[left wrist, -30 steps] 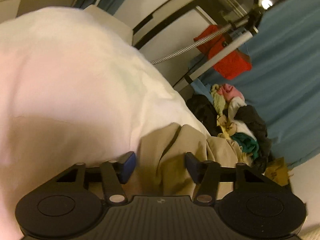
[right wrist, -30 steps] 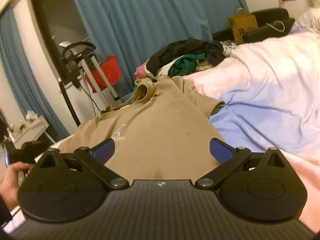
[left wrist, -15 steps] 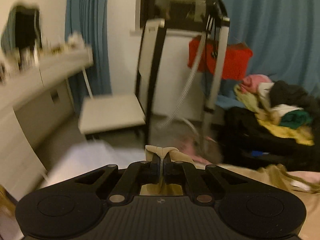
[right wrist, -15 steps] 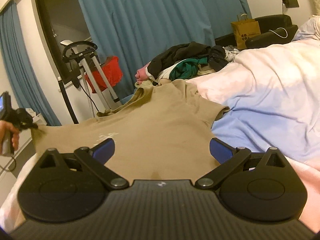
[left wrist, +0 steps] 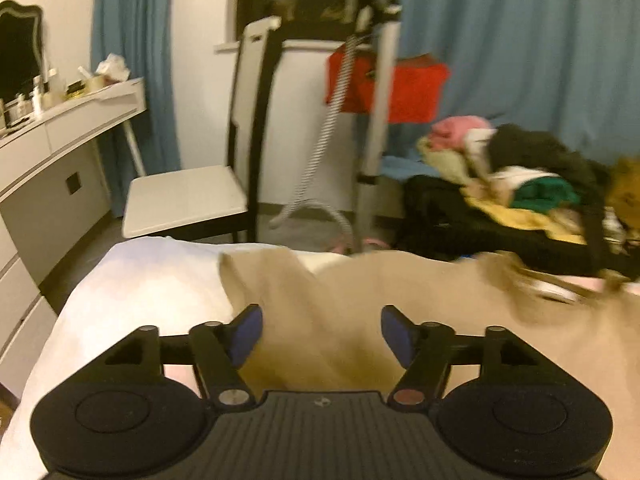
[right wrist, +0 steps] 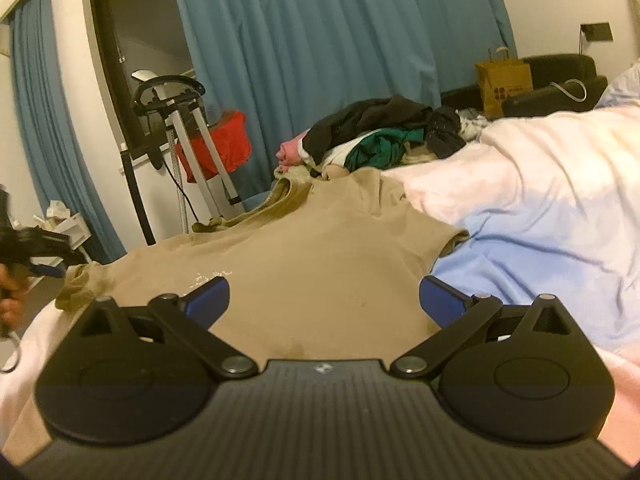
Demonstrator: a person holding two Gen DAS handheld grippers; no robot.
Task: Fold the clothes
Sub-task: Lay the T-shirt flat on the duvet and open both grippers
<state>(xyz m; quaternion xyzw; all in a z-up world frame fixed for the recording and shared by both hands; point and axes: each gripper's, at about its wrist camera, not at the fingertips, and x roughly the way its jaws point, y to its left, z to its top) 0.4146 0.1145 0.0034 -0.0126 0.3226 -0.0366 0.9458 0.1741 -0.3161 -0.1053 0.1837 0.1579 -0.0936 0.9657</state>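
A tan T-shirt (left wrist: 360, 300) lies spread on the white-covered bed (left wrist: 140, 280). My left gripper (left wrist: 322, 334) hovers over its sleeve end; the jaws are opening and the blue pads press on nothing, the cloth lying below them. In the right wrist view the T-shirt (right wrist: 312, 256) stretches away flat, with a pale print on its chest. My right gripper (right wrist: 324, 300) stands open over the near hem, holding nothing. The left gripper (right wrist: 48, 266) shows at the far left in a hand, just beside the crumpled sleeve.
A pile of mixed clothes (right wrist: 384, 136) sits at the far end of the bed (right wrist: 540, 200). Off the bed stand a white chair (left wrist: 184, 196), a garment steamer (left wrist: 376, 80) with a red cloth, and a dresser (left wrist: 60, 128). Blue curtains hang behind.
My left gripper shut on the tan sleeve, lifted and drew it outward while rolling upright, then opened and let it drop onto the bed. The right gripper stayed put and open.
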